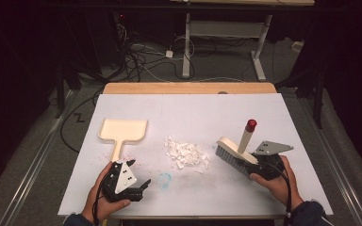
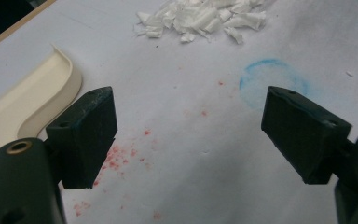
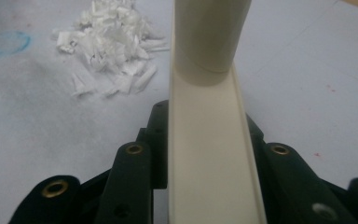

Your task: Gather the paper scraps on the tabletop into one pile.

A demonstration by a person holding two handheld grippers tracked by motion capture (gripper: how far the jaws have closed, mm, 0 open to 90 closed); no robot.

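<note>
Item: brush (image 1: 235, 151), cream body with grey bristles and a red-capped handle. It sat in my right claw (image 1: 260, 165), near the right side of the desk (image 1: 193, 108). The jaws were clamped on the brush's cream back, one on each side, as the right gripper view showed (image 3: 214, 154). The bristled head pointed left toward the scraps and the handle rose up and away.

Item: white paper scraps (image 1: 187, 153), one loose pile in the middle of the desk. They lay just left of the brush head, apart from it, and far-right of my left claw (image 1: 134, 181).

Item: dustpan (image 1: 122, 132), cream, flat on the desk at the left, its handle pointing toward the near edge. My left claw was at the near end of that handle, jaws standing wide apart with nothing between them. In the left gripper view the pan's rim (image 2: 51, 88) lay just beside the left jaw.

Item: marks on the desk. A faint blue ring (image 1: 164, 179) lay just right of the left claw; red specks (image 2: 121, 156) lay beneath it.
</note>
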